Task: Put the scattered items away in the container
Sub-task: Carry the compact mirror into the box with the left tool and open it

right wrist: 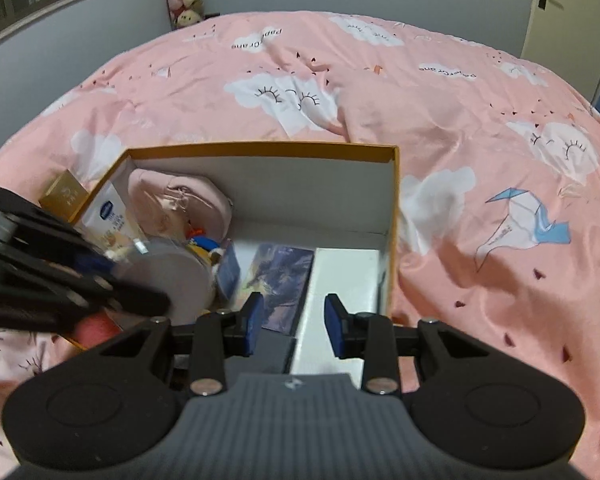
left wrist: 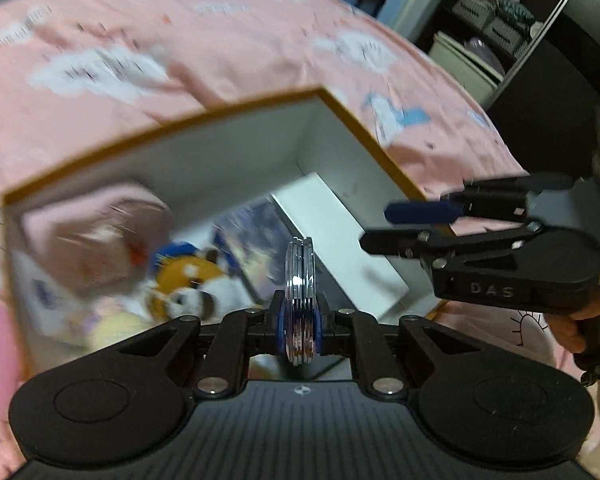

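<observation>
Box (right wrist: 392, 216) open-topped, access from above. Left half crowded: pink pouch (right wrist: 180, 204), plush toy (right wrist: 204, 244), carton (right wrist: 112, 220). Right side holds only flat white box (right wrist: 340, 276) and book (right wrist: 280, 280), room above them. Left gripper (right wrist: 132, 280), clamped on round mirror (right wrist: 172, 284), blocks near-left corner. Bedspread (right wrist: 480, 160) right of box bare.

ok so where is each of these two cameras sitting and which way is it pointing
Left wrist: on the left gripper, facing into the box; its fingers clamp a round metal-rimmed disc; the right gripper and the holding hand show at right.
Right wrist: on the right gripper, open above the box, facing across the pink bed; the left gripper shows at left.
Shared: box, bedspread, each other's gripper.
</observation>
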`<state>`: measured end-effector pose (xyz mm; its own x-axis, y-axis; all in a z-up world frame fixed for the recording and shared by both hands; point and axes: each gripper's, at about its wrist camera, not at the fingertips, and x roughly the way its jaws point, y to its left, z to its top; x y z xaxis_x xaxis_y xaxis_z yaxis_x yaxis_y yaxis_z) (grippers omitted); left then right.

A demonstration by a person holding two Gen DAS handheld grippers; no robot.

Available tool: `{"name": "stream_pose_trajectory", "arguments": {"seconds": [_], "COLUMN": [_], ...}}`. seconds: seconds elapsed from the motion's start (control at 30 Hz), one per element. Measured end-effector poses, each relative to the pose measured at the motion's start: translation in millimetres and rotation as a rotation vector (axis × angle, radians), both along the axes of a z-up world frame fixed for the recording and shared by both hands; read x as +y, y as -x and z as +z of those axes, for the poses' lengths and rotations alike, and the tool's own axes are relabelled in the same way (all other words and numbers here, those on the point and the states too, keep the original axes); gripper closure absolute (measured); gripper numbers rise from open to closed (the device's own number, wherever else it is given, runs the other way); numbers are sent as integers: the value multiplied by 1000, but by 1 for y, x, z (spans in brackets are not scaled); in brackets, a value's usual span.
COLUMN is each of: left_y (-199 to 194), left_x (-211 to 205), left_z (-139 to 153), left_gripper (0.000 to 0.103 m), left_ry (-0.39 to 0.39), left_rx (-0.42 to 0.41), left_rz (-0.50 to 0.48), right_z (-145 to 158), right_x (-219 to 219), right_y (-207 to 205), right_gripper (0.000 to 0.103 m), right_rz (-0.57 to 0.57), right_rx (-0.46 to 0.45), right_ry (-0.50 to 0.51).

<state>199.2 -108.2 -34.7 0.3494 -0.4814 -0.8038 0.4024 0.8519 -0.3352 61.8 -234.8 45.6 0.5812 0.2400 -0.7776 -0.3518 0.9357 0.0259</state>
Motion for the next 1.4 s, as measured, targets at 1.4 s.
{"name": "stream_pose_trajectory", "arguments": {"seconds": [1.4], "left_y": [19], "left_x": [5], "left_z": [-8], "left_gripper": [73], "left_ry": [-23], "left_rx": [-37], "left_rz": [-8], "right_z": [-32], "right_x": [27], "right_y": [-30], "right_gripper": [73], "right_rz": [50], "right_rx": [207], "right_ry": [-37]}}
